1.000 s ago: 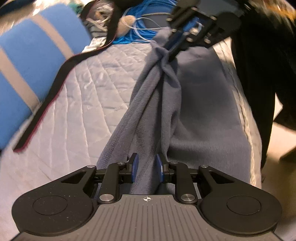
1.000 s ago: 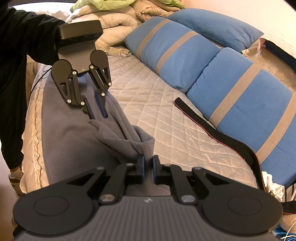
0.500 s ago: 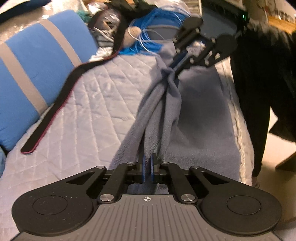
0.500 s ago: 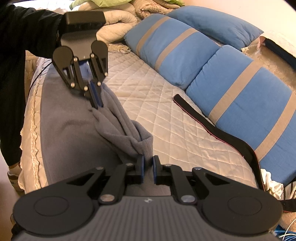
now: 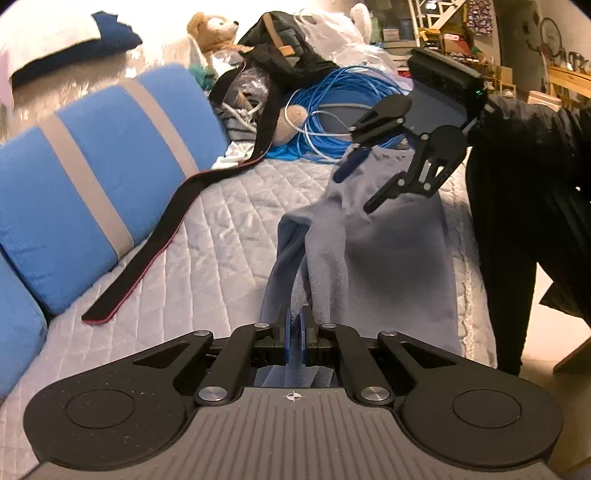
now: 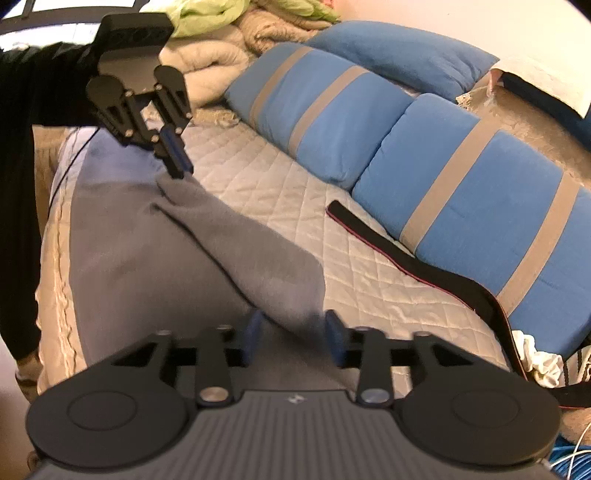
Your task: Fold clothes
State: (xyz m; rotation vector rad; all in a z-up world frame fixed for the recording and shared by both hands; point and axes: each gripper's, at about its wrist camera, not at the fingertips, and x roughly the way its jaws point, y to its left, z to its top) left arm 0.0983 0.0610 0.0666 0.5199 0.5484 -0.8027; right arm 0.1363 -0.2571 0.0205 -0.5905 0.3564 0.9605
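Grey fleece garment [image 6: 155,258] lies lengthwise along the bed [image 6: 280,199] edge nearest the person. Left gripper [image 5: 294,338] has one end pinched tight and raised; right gripper [image 6: 293,338], at the other end, is opening, with cloth between the pads but loose. Blur hides that end's hem.

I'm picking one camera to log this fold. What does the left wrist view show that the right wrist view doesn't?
Only the left wrist view: a brown teddy bear, a black bag, most of a coil of blue cable, and room shelves beyond the bed.

Only the right wrist view: heaped beige and green bedding at the far end of the bed.

Both: the grey fleece garment on the white quilted bed cover, the striped blue pillows, the black strap, the left gripper shut on the fleece, and the right gripper, opening, the fleece between its fingers unpressed.
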